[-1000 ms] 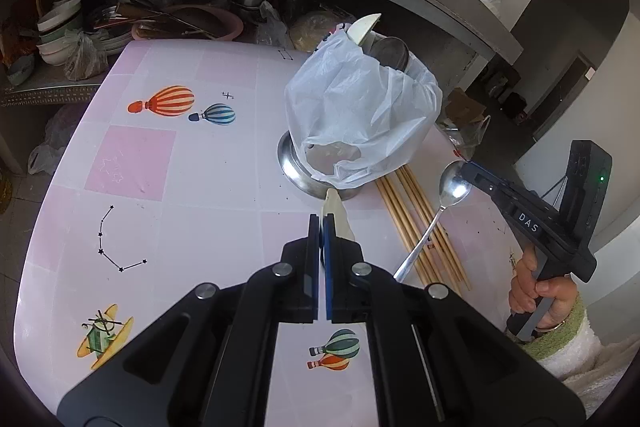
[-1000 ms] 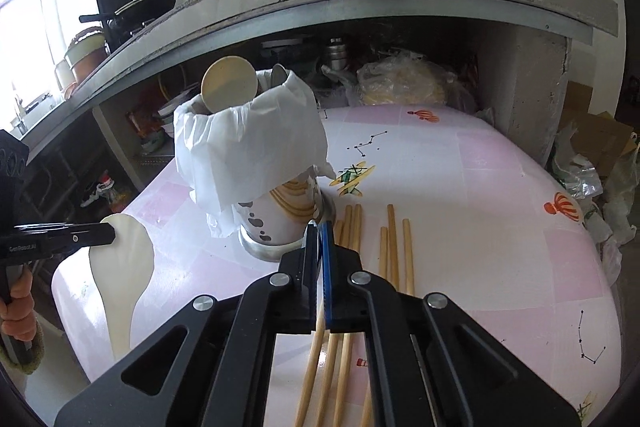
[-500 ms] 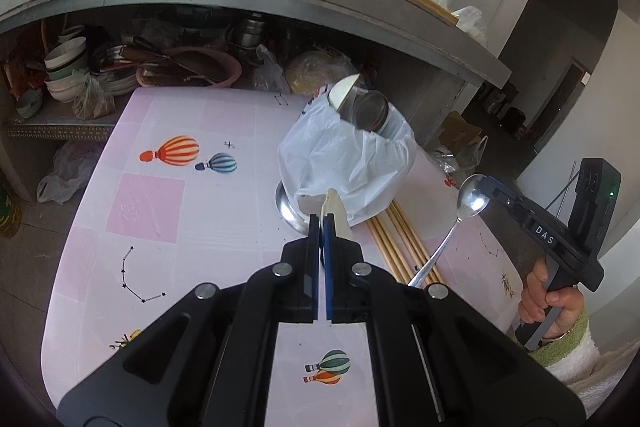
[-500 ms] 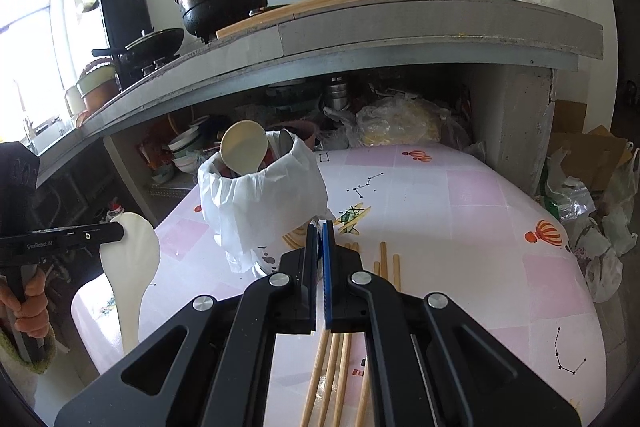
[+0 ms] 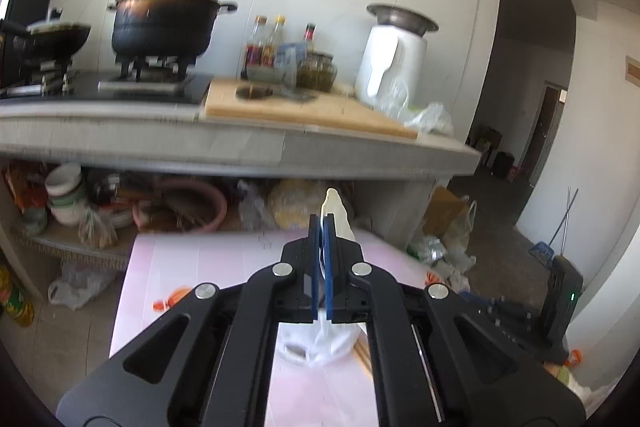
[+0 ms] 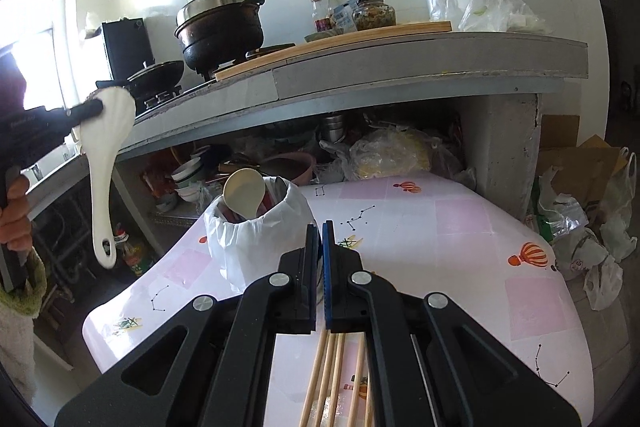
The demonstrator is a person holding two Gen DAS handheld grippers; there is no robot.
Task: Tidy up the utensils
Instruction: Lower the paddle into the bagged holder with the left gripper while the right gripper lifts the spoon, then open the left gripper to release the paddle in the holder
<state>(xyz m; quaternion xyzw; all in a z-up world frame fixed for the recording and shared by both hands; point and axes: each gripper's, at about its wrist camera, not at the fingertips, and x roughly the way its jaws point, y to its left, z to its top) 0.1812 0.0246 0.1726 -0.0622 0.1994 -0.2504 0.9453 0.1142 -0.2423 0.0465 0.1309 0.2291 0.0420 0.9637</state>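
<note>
My left gripper is shut on a white plastic rice spoon. The right wrist view shows that spoon hanging handle-down from the left gripper, high at the left and off the table. A utensil cup wrapped in a white plastic bag stands on the pink table with a cream spoon in it. Wooden chopsticks lie beside it. My right gripper is shut just above and right of the cup. The metal spoon it held in earlier frames is hidden.
A concrete counter with a pot, bottles and a cutting board overhangs the table's far side. Bowls and basins fill the shelf beneath it. Plastic bags lie on the floor to the right.
My left gripper rose steeply with the white spoon and tipped up, so its view now shows the counter top. My right gripper rose a little, still with its jaws shut.
</note>
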